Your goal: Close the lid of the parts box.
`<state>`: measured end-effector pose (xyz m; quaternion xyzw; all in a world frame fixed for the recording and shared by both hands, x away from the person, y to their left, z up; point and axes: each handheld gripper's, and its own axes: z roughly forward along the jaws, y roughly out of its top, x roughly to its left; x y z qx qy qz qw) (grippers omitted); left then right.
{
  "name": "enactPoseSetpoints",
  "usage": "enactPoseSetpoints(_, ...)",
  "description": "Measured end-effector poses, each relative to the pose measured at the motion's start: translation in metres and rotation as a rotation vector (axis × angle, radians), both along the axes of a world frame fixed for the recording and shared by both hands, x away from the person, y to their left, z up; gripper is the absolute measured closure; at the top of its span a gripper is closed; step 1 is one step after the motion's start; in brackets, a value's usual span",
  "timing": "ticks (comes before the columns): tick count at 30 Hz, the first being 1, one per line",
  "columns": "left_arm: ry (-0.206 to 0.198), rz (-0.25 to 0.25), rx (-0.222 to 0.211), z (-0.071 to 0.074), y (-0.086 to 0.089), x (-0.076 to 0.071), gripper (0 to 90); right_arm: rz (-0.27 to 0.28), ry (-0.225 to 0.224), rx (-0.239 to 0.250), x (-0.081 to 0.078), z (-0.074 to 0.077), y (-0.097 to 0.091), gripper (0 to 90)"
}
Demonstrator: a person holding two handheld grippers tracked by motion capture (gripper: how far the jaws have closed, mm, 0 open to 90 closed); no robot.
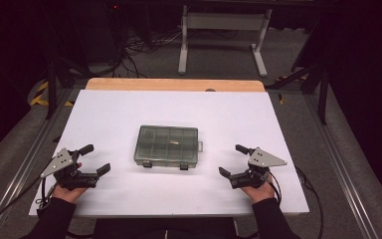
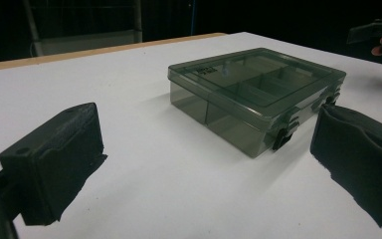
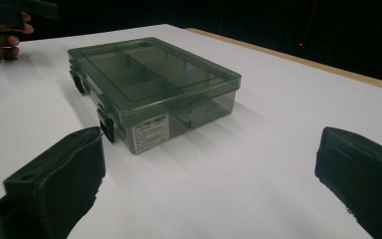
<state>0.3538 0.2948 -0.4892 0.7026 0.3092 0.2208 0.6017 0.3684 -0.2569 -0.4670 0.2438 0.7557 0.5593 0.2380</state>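
A white tabletop (image 1: pixel 129 114) takes up most of the room in front of me, with a strip of pale wood showing along its far edge (image 1: pixel 174 84). Near the middle of it, a little toward the person, lies a smoky translucent compartment box (image 1: pixel 167 145), flat, lid closed, its inner dividers visible through the lid and two dark latches (image 1: pixel 147 163) on the side facing the person. A small white label (image 3: pixel 150 131) sits on one short end wall. The left gripper (image 1: pixel 95 160) rests low at the near left of the tabletop, its fingers spread wide with nothing between them, well apart from the box. The right gripper (image 1: pixel 233 160) sits at the near right, mirrored, its fingers likewise spread wide and empty. Both point inward toward the box, which lies between them, touched by neither. A grey three-cornered plate tops each gripper, and dark sleeves come in from below.
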Motion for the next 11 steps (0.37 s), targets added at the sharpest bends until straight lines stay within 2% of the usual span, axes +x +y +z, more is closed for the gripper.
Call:
enactPoseSetpoints(7, 0.017, 0.002, -0.027, 0.0008, 0.0013, -0.0001, 1.1, -0.009, 0.0, 0.003, 0.0003, -0.0001, -0.0004, 0.2)
enactPoseSetpoints(11, 0.019, 0.001, -0.027, 0.0009, 0.0015, -0.0002, 0.9, -0.008, -0.002, 0.005, 0.0002, 0.0001, -0.0003, 0.2)
